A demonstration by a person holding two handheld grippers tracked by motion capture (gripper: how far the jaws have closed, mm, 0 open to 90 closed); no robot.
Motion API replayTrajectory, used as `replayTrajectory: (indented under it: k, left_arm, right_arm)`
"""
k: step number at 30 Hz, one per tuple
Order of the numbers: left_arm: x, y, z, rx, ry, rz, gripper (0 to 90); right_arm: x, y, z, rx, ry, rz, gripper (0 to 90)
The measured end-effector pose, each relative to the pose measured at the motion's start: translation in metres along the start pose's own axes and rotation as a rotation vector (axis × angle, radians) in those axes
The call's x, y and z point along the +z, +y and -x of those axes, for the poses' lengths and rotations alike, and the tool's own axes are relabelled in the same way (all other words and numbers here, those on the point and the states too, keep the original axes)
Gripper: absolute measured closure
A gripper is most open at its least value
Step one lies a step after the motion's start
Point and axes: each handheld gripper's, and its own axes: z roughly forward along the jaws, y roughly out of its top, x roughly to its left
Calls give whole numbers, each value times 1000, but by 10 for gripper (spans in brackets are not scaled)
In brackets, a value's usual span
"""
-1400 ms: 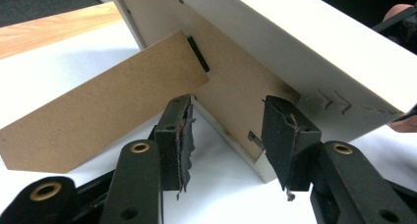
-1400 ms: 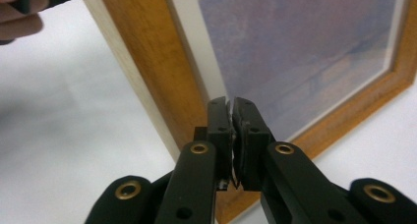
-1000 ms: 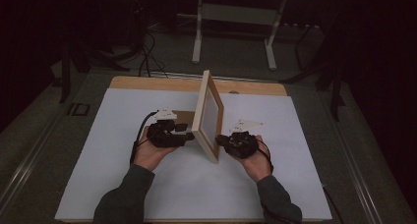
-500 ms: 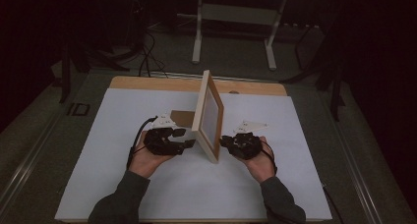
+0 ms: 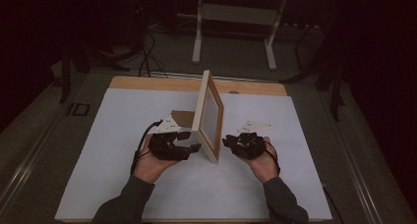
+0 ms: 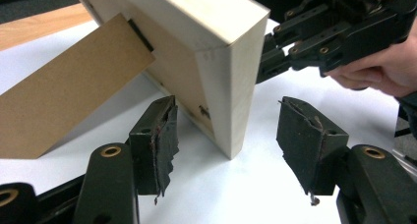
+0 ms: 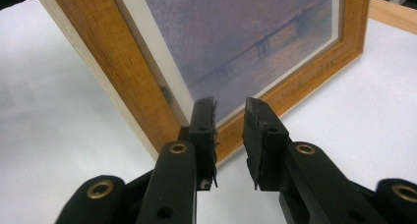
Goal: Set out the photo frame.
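While upright on the table [image 5: 123, 184], picture frame [image 5: 210, 117] between hand-held grippers.

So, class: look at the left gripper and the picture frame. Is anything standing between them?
Nothing visible does. In the left gripper view the left gripper is open, with the picture frame's near corner right ahead of the gap and bare white table between. The cardboard stand leans off to one side, clear of that path.

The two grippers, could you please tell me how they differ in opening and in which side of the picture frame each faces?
The left gripper stands wide open at the picture frame's back corner, near its cardboard stand. The right gripper is only narrowly open, facing the glazed front. Both are hand-held, low by the frame, gripping nothing.
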Motion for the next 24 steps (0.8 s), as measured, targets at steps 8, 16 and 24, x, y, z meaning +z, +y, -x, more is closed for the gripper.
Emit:
replayTrajectory:
  k: [8,16,24]
  left_arm:
    - [6,6,7,-6,23,7,367]
    - [11,13,10,-27,80,44,272]
    - [17,25,14,-68,189,96,277]
  right_arm:
    - [0,-3,2,13,-3,4,731]
    - [-2,-6,4,20,1,7,720]
    - [-1,-8,5,23,6,11,717]
